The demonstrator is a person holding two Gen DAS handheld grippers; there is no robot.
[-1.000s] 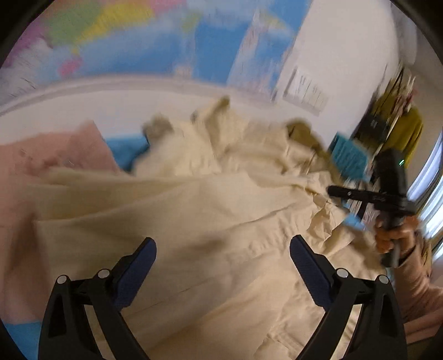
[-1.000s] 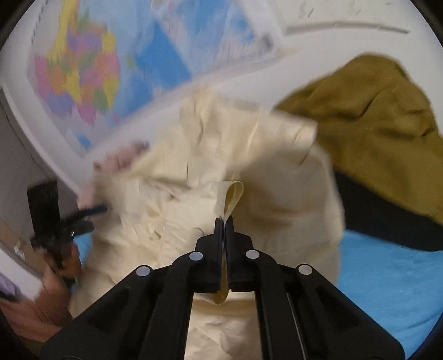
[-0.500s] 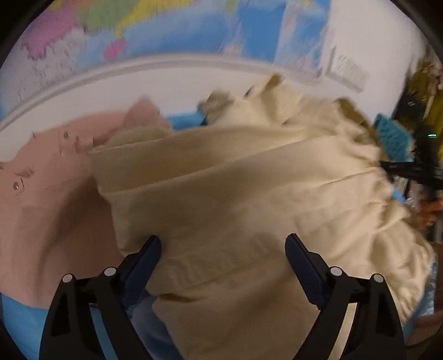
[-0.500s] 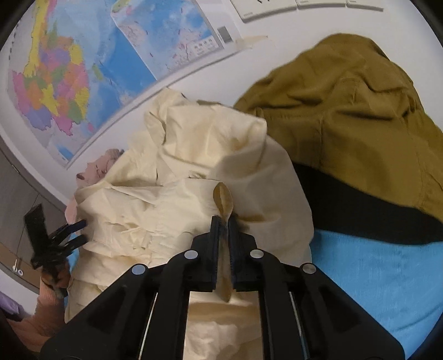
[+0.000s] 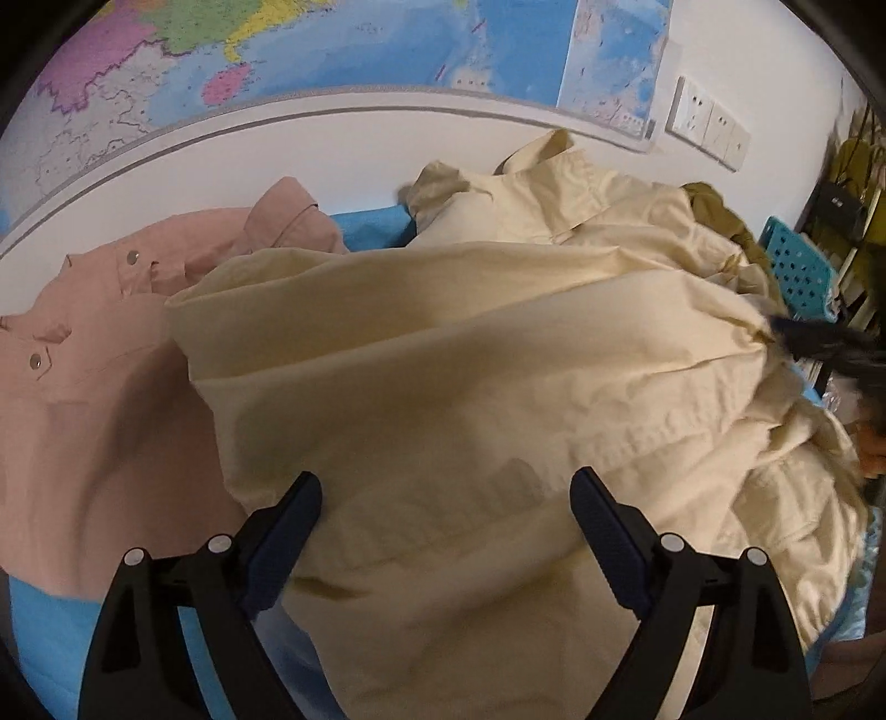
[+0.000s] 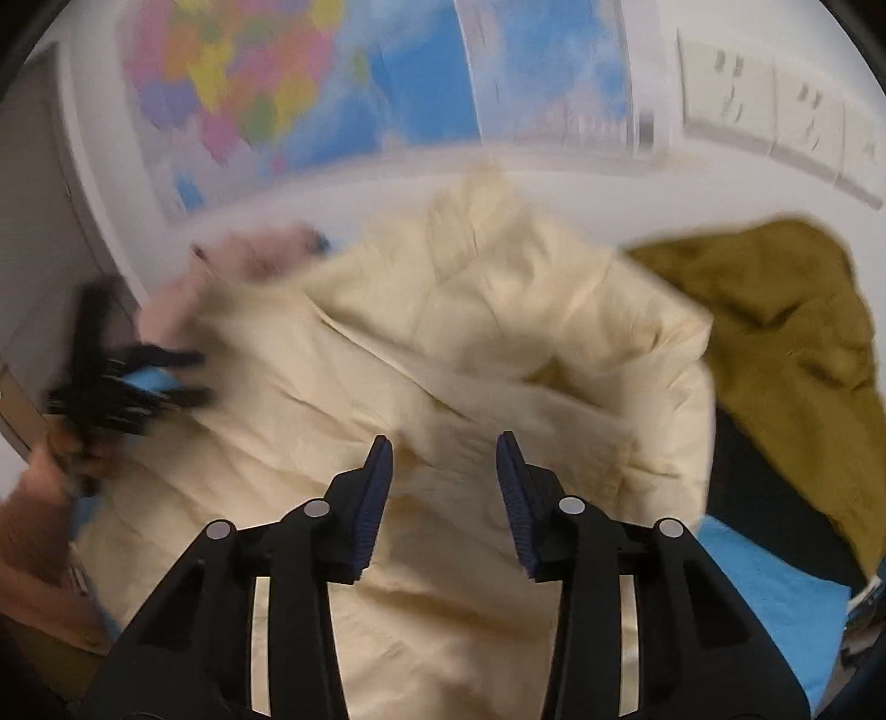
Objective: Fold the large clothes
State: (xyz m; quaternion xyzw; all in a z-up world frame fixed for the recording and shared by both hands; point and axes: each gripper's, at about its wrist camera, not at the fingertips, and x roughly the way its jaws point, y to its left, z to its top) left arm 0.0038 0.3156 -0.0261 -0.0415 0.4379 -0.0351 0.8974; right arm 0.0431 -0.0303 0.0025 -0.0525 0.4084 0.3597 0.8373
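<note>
So the cream jacket (image 5: 470,354) was the big thing here, lying rumpled in a heap on the blue bedcover (image 5: 44,626), with its collar end bunched up toward the white wall (image 5: 354,149) and a long folded edge running across the middle; in the right wrist view the same jacket (image 6: 443,354) filled most of the frame, pretty blurred; the left gripper (image 5: 446,520) hung right over the near part of the cloth with its jaws spread wide and nothing pinched, the 2 blue pads well apart on either side of a seam; the right gripper (image 6: 444,487) had its jaws opening, and the fabric sat below the gap rather than squeezed in it, so no grip as far as I could see; its tips also poked in at the right edge of the left wrist view, smeared, just beside the jacket's gathered side; to the left of the cream jacket a pink jacket (image 5: 105,354) with metal snaps lay flat, partly tucked under the cream one; on the other side an olive-brown garment (image 6: 792,343) was piled against the wall, touching the cream jacket's edge, with something black under it; behind everything a colourful map (image 5: 343,44) was stuck on the wall, with a row of white wall sockets (image 5: 706,122) next to it, and a teal perforated basket (image 5: 797,266) stood off at the far right.
</note>
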